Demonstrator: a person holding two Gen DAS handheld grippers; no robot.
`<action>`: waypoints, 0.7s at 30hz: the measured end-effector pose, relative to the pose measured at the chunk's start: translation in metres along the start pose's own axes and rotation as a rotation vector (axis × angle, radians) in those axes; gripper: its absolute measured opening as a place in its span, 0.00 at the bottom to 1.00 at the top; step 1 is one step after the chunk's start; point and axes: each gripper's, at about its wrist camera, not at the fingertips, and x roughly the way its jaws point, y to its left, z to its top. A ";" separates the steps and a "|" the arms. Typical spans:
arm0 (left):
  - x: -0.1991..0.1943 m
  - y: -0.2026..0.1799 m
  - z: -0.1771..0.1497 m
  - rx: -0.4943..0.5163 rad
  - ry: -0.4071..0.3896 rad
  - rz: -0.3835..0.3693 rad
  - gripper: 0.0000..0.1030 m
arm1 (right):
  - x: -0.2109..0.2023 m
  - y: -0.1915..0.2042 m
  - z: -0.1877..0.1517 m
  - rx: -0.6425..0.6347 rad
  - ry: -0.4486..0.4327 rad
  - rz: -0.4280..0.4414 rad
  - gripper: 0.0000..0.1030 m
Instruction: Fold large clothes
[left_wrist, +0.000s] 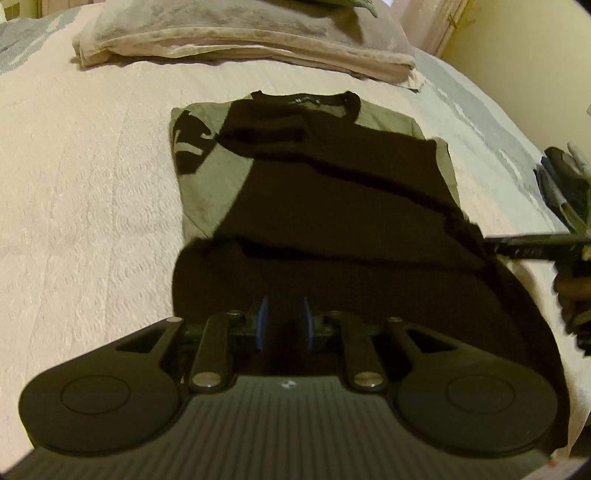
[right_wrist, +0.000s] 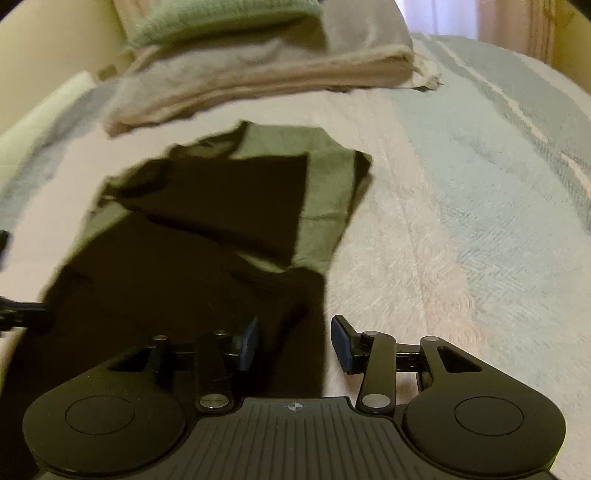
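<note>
The black-and-olive shirt is being folded on the bedspread; its hem is best lifted evenly, the left gripper narrowly parted, empty, the right gripper released astride the hem's edge.

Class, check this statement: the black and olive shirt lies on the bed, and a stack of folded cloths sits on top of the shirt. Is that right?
Not quite. The black and olive shirt does lie on the bed, but the stack of folded cloths sits behind it on the bed, apart from the shirt. The left wrist view shows the gap.
</note>
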 end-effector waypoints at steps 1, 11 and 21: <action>-0.003 -0.003 -0.003 0.000 0.000 0.005 0.15 | -0.010 0.004 -0.005 -0.010 0.007 0.032 0.40; -0.069 -0.040 -0.047 -0.028 0.036 0.129 0.21 | -0.074 0.078 -0.080 -0.263 0.214 0.204 0.57; -0.105 -0.071 -0.090 -0.001 0.211 0.161 0.34 | -0.109 0.126 -0.095 -0.272 0.291 0.137 0.60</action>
